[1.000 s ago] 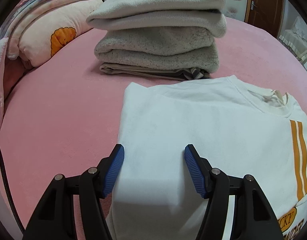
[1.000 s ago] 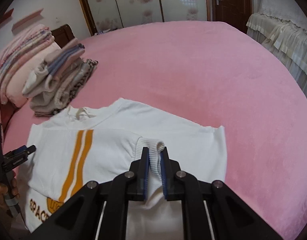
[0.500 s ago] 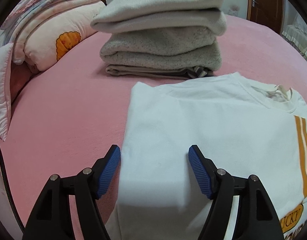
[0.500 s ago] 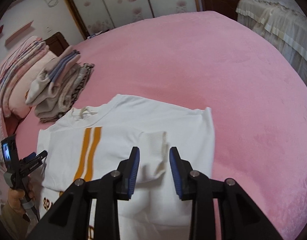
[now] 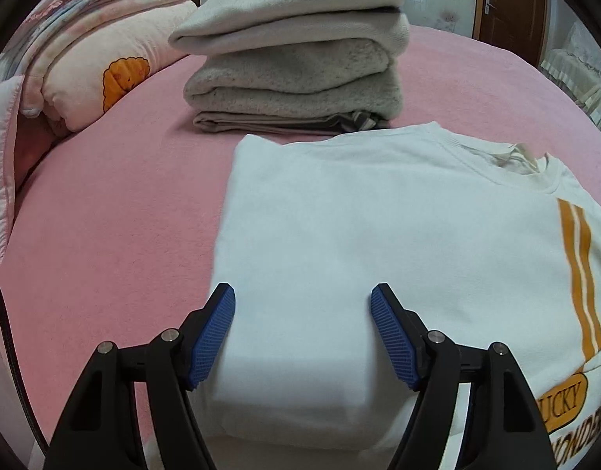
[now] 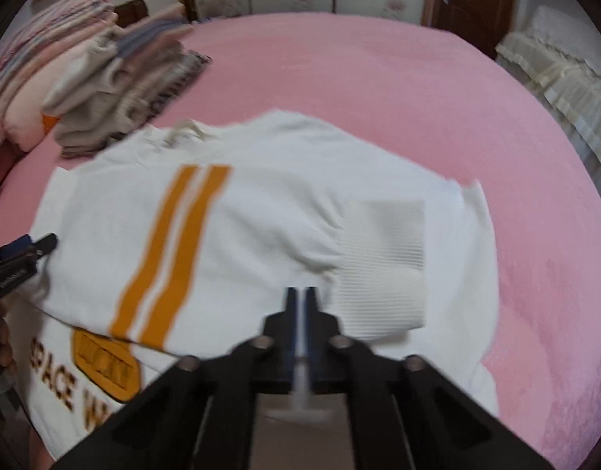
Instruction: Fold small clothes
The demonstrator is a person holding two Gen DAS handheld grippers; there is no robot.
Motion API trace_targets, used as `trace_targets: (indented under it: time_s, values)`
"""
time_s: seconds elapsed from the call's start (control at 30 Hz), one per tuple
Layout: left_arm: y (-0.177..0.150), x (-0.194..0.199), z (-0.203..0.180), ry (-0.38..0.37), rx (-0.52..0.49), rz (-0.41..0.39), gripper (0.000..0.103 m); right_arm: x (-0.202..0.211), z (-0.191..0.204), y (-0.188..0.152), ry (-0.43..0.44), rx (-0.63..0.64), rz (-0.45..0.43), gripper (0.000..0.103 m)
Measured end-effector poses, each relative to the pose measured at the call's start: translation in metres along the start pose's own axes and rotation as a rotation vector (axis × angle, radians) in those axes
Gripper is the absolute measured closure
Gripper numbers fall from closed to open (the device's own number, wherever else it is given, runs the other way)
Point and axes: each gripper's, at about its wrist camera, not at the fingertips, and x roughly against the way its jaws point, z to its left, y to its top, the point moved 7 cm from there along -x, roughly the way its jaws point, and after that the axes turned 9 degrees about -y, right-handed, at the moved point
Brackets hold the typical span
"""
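Under the spread left gripper (image 5: 302, 333) lies the white sweatshirt (image 5: 379, 235) (right gripper (image 6: 299, 301) pressed together).

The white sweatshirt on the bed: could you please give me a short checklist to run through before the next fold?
1. Sweatshirt lies flat on the pink bed: ok.
2. Ribbed cuff folded in on top of the body: ok, it lies just right of the closed jaws.
3. Right gripper free of cloth: ok, jaws shut with nothing seen between them, though the picture is blurred.
4. Left gripper ready to grasp: ok, jaws open over the sweatshirt's left edge, pads not pressing on it.
5. Stack of folded clothes clear of the sweatshirt: cannot tell, the collar edge lies very close to it.
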Motion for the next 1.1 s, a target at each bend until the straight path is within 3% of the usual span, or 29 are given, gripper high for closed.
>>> trace_targets:
  time_s: [0.13, 0.27, 0.4, 0.67, 0.8, 0.9, 1.1]
  values:
    - [-0.002, -0.009, 0.013, 0.007, 0.024, 0.026, 0.026, 0.006, -0.003, -0.004, -0.002, -0.010, -0.017, 0.103]
    - [-0.003, -0.011, 0.021, -0.037, 0.075, 0.046, 0.024, 0.009, 0.003, -0.003, -0.027, 0.007, -0.017, 0.103]
    - [0.000, 0.001, 0.022, -0.037, 0.051, 0.046, 0.025, 0.031, 0.005, -0.003, 0.041, -0.008, -0.020, 0.101]
    - [0.012, 0.079, 0.045, -0.114, 0.109, -0.033, 0.025, 0.098, -0.010, -0.022, 0.061, -0.031, -0.076, 0.099]
    - [0.014, 0.129, 0.060, -0.130, 0.137, -0.086, 0.024, 0.134, -0.022, -0.035, 0.059, -0.063, -0.112, 0.088]
    - [0.012, 0.165, 0.069, -0.124, 0.151, -0.136, 0.019, 0.158, -0.030, -0.046, 0.058, -0.086, -0.144, 0.076]
    - [-0.010, 0.201, 0.065, -0.060, 0.082, -0.168, 0.017, 0.194, -0.040, -0.068, 0.060, -0.109, -0.182, 0.075]
